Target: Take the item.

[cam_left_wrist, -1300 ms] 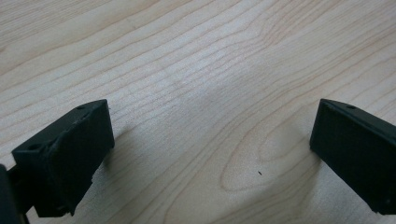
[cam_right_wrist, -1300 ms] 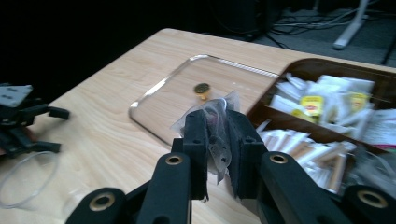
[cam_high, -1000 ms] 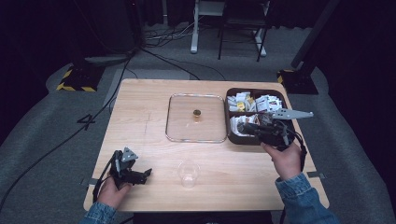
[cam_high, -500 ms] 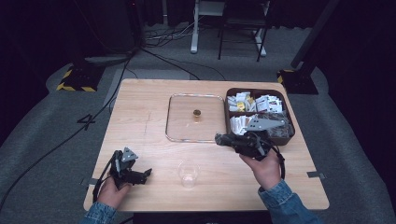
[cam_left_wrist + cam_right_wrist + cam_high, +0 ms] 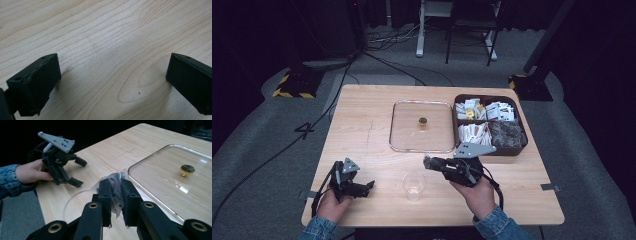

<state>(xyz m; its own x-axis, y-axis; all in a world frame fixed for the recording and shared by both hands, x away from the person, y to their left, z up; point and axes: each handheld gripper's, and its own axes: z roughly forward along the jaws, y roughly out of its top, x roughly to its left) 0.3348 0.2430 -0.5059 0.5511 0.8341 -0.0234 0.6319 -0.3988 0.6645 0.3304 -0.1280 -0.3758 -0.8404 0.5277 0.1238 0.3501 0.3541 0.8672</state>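
Note:
My right gripper (image 5: 428, 162) is shut on a small clear plastic packet (image 5: 116, 190) with something dark inside. It hangs just above and to the right of a clear plastic cup (image 5: 414, 186) near the table's front edge. The cup's rim (image 5: 71, 199) lies below and left of the jaws in the right gripper view. My left gripper (image 5: 366, 189) rests low over the front left of the table, left of the cup. Its jaws stand wide apart over bare wood (image 5: 112, 72), with nothing between them.
A glass lid (image 5: 407, 135) with a gold knob (image 5: 422, 121) lies flat at mid table. To its right stands a brown compartment box (image 5: 522, 131) with several packets and sachets. The left gripper (image 5: 62, 166) and the hand holding it appear across the cup in the right gripper view.
My right gripper has moved from over the brown box leftward and toward the front edge, carrying the packet to beside the cup. The left gripper has stayed put.

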